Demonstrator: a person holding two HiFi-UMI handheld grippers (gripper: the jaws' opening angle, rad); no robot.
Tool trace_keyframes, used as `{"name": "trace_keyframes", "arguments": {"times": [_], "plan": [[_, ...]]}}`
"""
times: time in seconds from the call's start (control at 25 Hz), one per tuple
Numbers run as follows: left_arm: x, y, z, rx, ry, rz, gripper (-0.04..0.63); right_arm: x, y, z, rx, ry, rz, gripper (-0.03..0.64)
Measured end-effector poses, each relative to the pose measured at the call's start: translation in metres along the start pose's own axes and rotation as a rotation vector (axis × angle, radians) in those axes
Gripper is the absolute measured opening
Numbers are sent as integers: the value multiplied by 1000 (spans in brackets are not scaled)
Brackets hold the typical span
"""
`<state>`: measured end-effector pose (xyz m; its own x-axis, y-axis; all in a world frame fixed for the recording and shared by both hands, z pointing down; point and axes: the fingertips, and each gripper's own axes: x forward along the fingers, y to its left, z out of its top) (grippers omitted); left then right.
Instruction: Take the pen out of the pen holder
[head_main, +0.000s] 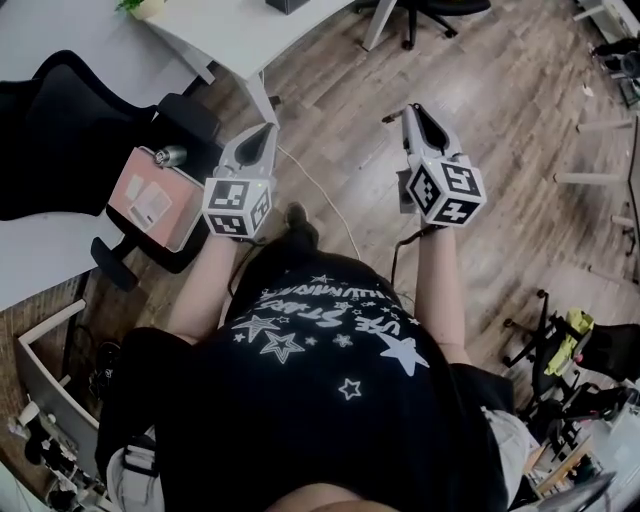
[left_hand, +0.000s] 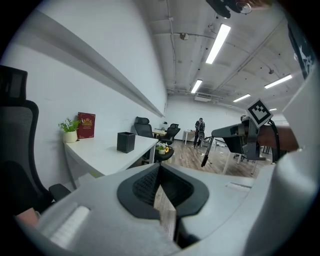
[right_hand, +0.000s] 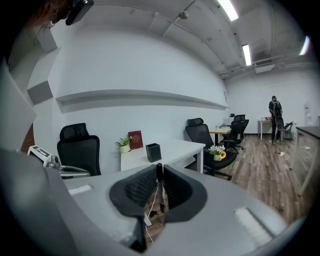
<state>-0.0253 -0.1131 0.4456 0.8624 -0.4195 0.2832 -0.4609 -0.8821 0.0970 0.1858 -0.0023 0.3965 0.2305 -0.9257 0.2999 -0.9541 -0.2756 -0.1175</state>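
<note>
Pen (right_hand: 160, 187), thin and dark, stands upright between the fingers of the right gripper (right_hand: 159, 168), which are clenched on it; it is out of the pen holder (right_hand: 153, 152) and well away from it. The holder is a black box standing on a white counter (right_hand: 177, 146) against the wall, ahead of both grippers. On the same counter, beside the wall, are a small potted plant (right_hand: 123, 145) and a red book (right_hand: 135, 139) standing upright. In the left gripper view, the right gripper shows from the side, with the pen hanging down from its tips. The left gripper (left_hand: 159, 167) has its fingers closed together with nothing between them; only a sliver of floor shows in the narrow gap lower down. From the head view, the person holds both grippers out in front of their body, apart from each other, above a wooden floor (head_main: 500, 100). The left one sits near a black chair (head_main: 60, 130) that carries a pink box (head_main: 155, 198). The person wears a black shirt (head_main: 320, 390) printed with white stars. More black office chairs stand further back in the room, and a second person (right_hand: 275, 114) stands far off near another desk.
</note>
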Motion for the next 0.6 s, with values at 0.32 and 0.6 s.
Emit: {"name": "trace_keyframes", "arguments": {"times": [0.32, 0.6], "plan": [[-24, -64, -7, 26, -2, -27, 11, -65, -14, -22, 15, 3, 6, 43], [-69, -103, -20, 34, -18, -9, 11, -121, -4, -43, 19, -6, 29, 43]]}}
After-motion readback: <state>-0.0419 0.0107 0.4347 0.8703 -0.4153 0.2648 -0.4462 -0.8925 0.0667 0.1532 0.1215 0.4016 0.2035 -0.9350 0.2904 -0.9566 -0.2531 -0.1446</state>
